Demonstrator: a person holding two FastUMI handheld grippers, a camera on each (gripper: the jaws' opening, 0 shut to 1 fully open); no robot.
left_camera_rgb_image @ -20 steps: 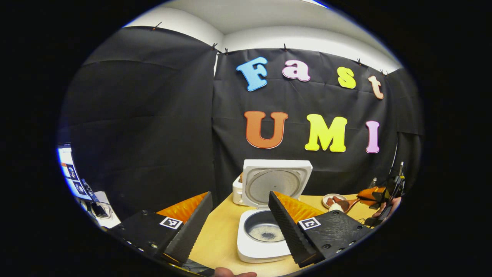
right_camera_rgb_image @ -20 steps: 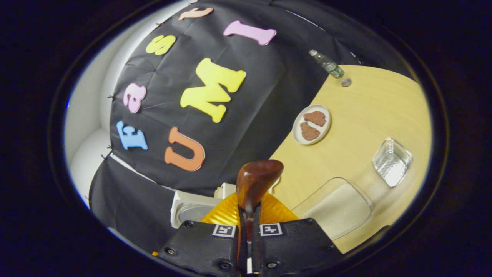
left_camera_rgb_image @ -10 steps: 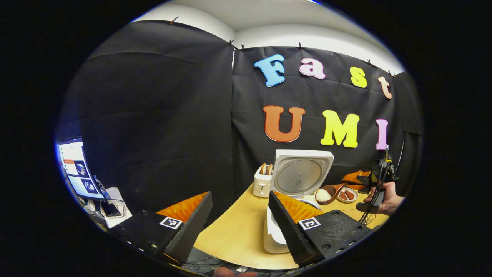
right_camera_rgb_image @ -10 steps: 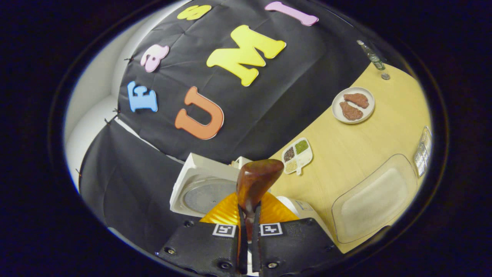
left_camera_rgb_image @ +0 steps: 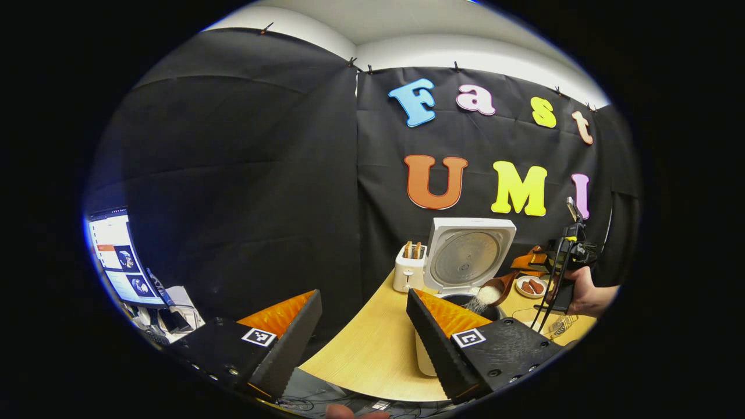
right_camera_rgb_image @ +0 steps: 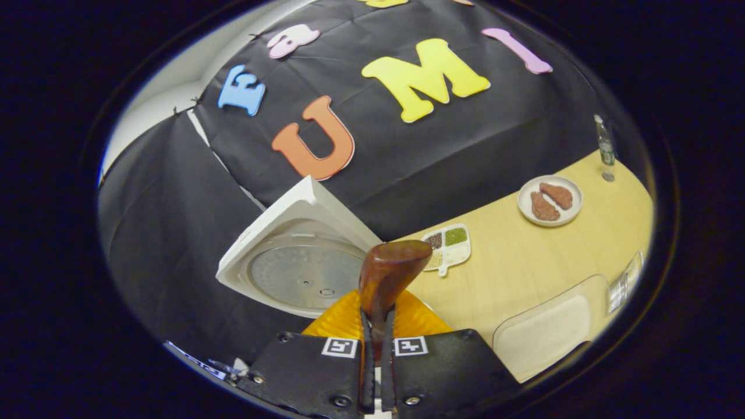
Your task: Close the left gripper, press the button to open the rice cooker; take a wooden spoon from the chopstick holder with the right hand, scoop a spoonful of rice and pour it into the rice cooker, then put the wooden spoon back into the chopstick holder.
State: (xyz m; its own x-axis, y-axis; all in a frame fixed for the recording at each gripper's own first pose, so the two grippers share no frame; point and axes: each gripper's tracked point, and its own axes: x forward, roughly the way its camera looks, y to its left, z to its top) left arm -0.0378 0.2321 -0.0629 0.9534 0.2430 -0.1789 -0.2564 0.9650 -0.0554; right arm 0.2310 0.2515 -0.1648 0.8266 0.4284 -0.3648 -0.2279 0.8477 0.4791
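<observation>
From the left gripper view, our left gripper (left_camera_rgb_image: pixel 364 331) hangs with fingers spread wide and empty, while far right the wooden spoon (left_camera_rgb_image: pixel 495 289) is now tipped, rice spilling into the open rice cooker (left_camera_rgb_image: pixel 465 265); half a second ago it was level. In the right gripper view, the right gripper (right_camera_rgb_image: pixel 376 372) is clamped on the spoon handle with the cooker's lid looming closer than before, so we'd keep the bowl over the pot and roll slowly.

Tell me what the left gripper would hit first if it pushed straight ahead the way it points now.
Probably the booth wall. The left gripper, jaws wide apart, aims past the table's left end, with the toaster and open rice cooker off to its right. Depth is unclear.
</observation>
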